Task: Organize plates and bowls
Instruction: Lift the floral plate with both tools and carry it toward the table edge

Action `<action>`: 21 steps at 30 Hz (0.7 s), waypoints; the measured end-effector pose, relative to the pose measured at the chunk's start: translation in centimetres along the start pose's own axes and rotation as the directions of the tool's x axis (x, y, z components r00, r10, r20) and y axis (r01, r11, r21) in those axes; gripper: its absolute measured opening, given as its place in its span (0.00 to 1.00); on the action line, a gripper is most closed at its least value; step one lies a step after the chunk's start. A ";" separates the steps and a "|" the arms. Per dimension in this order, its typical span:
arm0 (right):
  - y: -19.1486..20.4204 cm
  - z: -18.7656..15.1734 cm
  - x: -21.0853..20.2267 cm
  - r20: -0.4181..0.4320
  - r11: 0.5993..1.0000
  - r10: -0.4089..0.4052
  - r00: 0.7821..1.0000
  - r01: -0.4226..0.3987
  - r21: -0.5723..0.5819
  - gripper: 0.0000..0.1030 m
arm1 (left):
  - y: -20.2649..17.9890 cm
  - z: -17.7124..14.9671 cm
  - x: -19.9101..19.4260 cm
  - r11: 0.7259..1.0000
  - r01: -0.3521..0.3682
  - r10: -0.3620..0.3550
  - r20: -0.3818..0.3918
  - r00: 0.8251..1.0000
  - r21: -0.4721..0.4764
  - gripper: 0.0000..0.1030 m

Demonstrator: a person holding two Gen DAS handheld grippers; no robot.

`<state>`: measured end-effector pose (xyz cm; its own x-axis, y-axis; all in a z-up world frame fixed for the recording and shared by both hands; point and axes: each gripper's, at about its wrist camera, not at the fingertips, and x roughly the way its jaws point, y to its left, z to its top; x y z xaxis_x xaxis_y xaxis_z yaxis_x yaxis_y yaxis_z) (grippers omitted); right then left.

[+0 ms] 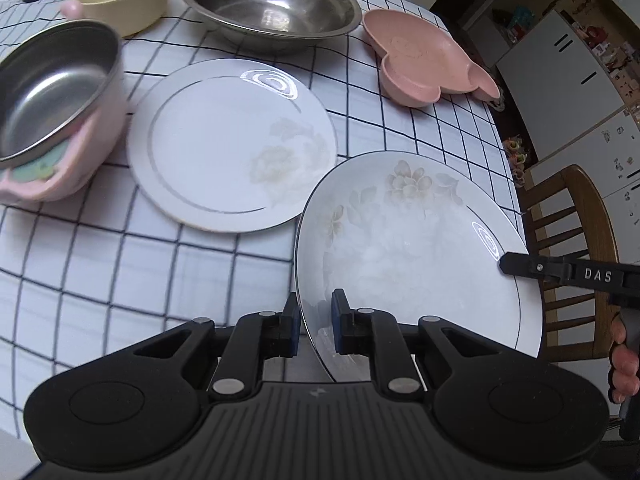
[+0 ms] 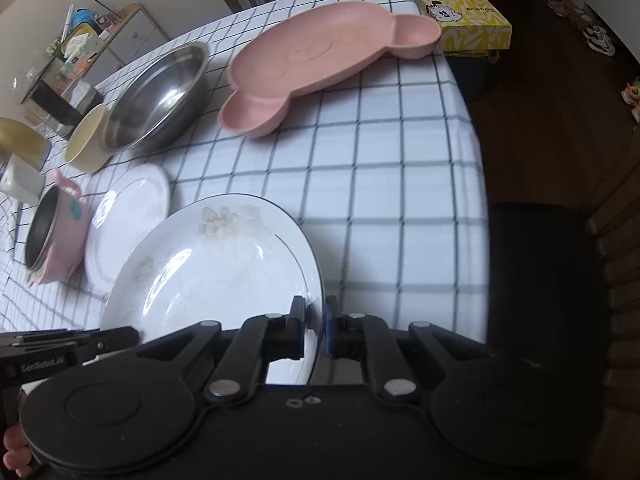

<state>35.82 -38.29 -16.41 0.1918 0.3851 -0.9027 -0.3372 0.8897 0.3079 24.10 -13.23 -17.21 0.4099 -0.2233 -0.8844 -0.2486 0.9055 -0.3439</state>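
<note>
Floral plate (image 1: 408, 248) lifted and tilted above the checked surface (image 1: 120, 264), near the flat plate (image 1: 228, 144). Left gripper (image 1: 316, 320) and right gripper (image 2: 316, 330): jaws narrow, pinching opposite rims. Risks: glazed rim slipping, uneven pull twisting it loose, clipping the flat plate.

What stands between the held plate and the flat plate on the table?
Nothing visible. The held plate, gripped by both claws, left and right, hangs beside the flat plate, whose top is bare.
</note>
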 end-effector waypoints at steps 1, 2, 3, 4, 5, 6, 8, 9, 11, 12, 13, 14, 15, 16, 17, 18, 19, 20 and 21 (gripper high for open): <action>0.5 -0.6 -0.3 0.002 1.000 0.000 1.000 0.000 0.002 0.09 | 0.4 -0.3 -0.5 1.000 0.001 -0.001 0.003 1.000 0.008 0.14; 1.1 -1.2 -0.5 0.005 1.000 -0.005 1.000 0.005 0.000 0.09 | 0.9 -0.7 -1.1 1.000 0.003 -0.003 0.008 1.000 0.016 0.14; 1.8 -1.8 -0.8 0.009 1.000 -0.008 1.000 0.008 -0.002 0.09 | 1.4 -1.1 -1.7 1.000 0.008 -0.008 0.013 1.000 0.023 0.14; 2.4 -2.4 -1.0 0.014 1.000 -0.008 1.000 0.008 -0.001 0.09 | 2.1 -1.4 -2.2 1.000 0.012 -0.012 0.014 1.000 0.026 0.14; 3.0 -2.9 -1.3 0.019 1.000 -0.007 1.000 0.007 0.004 0.09 | 2.8 -1.7 -2.8 1.000 0.013 -0.014 0.014 1.000 0.024 0.14; 3.7 -3.4 -1.5 0.024 1.000 -0.005 1.000 0.005 0.010 0.09 | 3.5 -2.0 -3.4 1.000 0.016 -0.016 0.017 1.000 0.023 0.14; 5.1 -4.5 -2.0 0.037 1.000 0.000 0.999 -0.001 0.014 0.09 | 4.9 -2.6 -4.6 1.000 0.016 -0.016 0.023 1.000 0.022 0.14; 6.0 -5.0 -2.2 0.042 1.000 0.002 0.999 -0.003 0.014 0.08 | 5.7 -3.0 -5.3 1.000 0.014 -0.015 0.027 1.000 0.024 0.14; 7.7 -6.1 -2.4 0.049 1.000 0.008 0.999 -0.009 0.018 0.08 | 7.4 -3.6 -6.6 1.000 0.004 -0.005 0.035 0.999 0.031 0.14; 8.5 -6.6 -2.3 0.050 1.000 0.011 0.999 -0.012 0.018 0.08 | 8.2 -4.0 -7.2 0.999 -0.001 0.000 0.037 0.999 0.032 0.14; 9.5 -7.1 -2.2 0.049 1.000 0.015 0.999 -0.016 0.018 0.08 | 9.2 -4.3 -7.8 1.000 -0.005 0.004 0.036 0.999 0.028 0.14; 10.4 -7.6 -2.1 0.047 1.000 0.019 0.999 -0.020 0.020 0.08 | 10.2 -4.5 -8.4 1.000 -0.011 0.010 0.038 0.999 0.023 0.14; 11.4 -8.0 -1.9 0.045 1.000 0.022 0.999 -0.023 0.020 0.08 | 11.2 -4.8 -8.8 1.000 -0.020 0.019 0.040 0.999 0.021 0.14; 12.4 -8.5 -1.7 0.043 1.000 0.026 0.999 -0.026 0.012 0.08 | 12.2 -4.9 -9.3 1.000 -0.027 0.026 0.041 0.999 0.015 0.14; 13.5 -8.9 -1.4 0.040 1.000 0.030 0.999 -0.030 0.005 0.08 | 13.4 -5.1 -9.8 0.999 -0.033 0.033 0.043 0.999 0.005 0.14; 14.7 -9.3 -1.1 0.037 0.999 0.035 0.999 -0.035 0.001 0.08 | 14.5 -5.2 -10.3 0.999 -0.039 0.039 0.045 0.998 -0.005 0.14; 15.7 -9.7 -0.8 0.034 0.999 0.041 0.999 -0.041 -0.008 0.08 | 15.6 -5.4 -10.7 0.999 -0.045 0.045 0.047 0.998 -0.013 0.14; 16.8 -9.9 -0.4 0.031 0.999 0.047 0.998 -0.046 -0.020 0.08 | 16.6 -5.5 -11.2 0.998 -0.051 0.052 0.049 0.997 -0.022 0.14; 17.9 -10.2 0.0 0.029 0.998 0.052 0.998 -0.052 -0.025 0.08 | 17.6 -5.6 -11.7 0.998 -0.059 0.061 0.053 0.997 -0.030 0.14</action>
<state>20.42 -24.86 -13.92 0.2007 0.4381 -0.8762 -0.3697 0.8622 0.3464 9.99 3.31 -14.76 0.4399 -0.1484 -0.8857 -0.2987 0.9059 -0.3002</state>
